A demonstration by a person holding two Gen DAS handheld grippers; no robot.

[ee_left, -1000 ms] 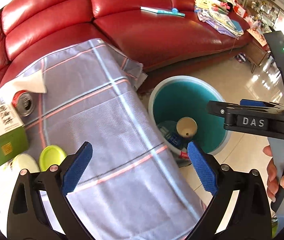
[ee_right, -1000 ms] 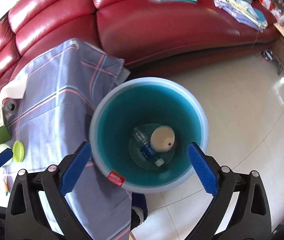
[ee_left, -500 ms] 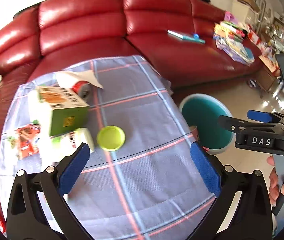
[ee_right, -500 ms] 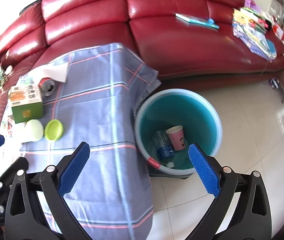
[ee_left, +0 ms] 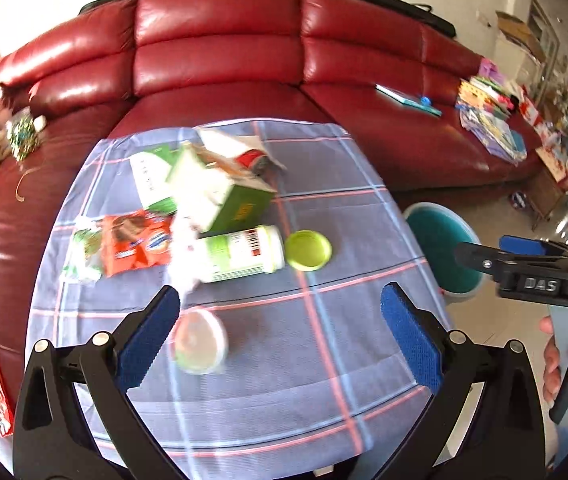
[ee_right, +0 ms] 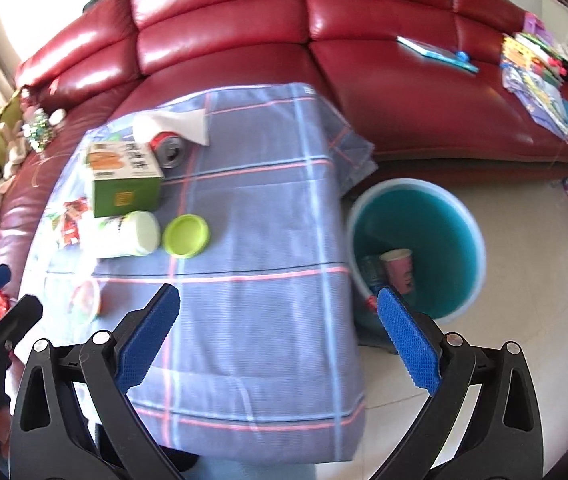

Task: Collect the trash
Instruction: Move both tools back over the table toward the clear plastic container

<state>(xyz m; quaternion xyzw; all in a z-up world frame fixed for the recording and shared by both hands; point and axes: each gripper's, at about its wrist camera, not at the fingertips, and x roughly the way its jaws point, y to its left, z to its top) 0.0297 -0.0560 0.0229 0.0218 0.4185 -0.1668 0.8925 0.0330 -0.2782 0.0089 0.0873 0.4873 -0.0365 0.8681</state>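
My left gripper is spread wide with nothing between its blue pads, hanging over the checked cloth. From its camera I see the trash clustered ahead: a small round tub just beside the left pad, a white bottle lying flat with a green lid next to it, a green box and an orange wrapper behind. I judge I'm between pickups, choosing the next piece; the tub is nearest, so the next move calls for dropping and centring on it.

From the right camera, my right gripper is equally wide and holds nothing. The blue bin stands on the floor beside the table, a pink cup already inside.
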